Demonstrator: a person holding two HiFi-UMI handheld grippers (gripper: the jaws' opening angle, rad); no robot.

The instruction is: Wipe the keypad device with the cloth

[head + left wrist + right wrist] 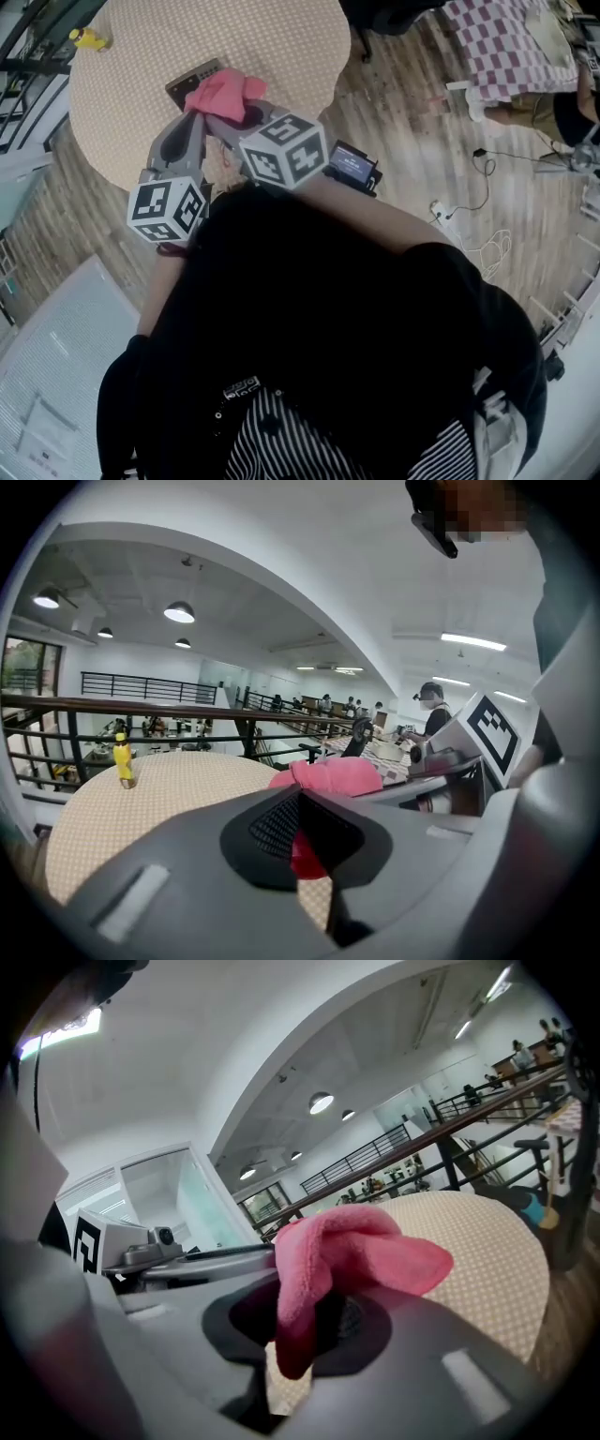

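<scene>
The keypad device (192,80) lies on the round table (281,47), its near end under the pink cloth (225,94). My right gripper (240,114) is shut on the cloth. In the right gripper view the cloth (356,1251) bulges out above that gripper's (319,1321) closed jaws and hangs down between them. My left gripper (192,122) sits just left of the cloth, close beside the right one. In the left gripper view its jaws (300,817) are shut, with the cloth (328,775) just beyond the tips and a strip of pink showing in the gap below the pads.
A small yellow bottle (89,38) (123,759) stands at the table's far left edge. A black device with a lit screen (353,165) sits off the table on the right, above the wooden floor. A checked tablecloth (506,47) is at the far right.
</scene>
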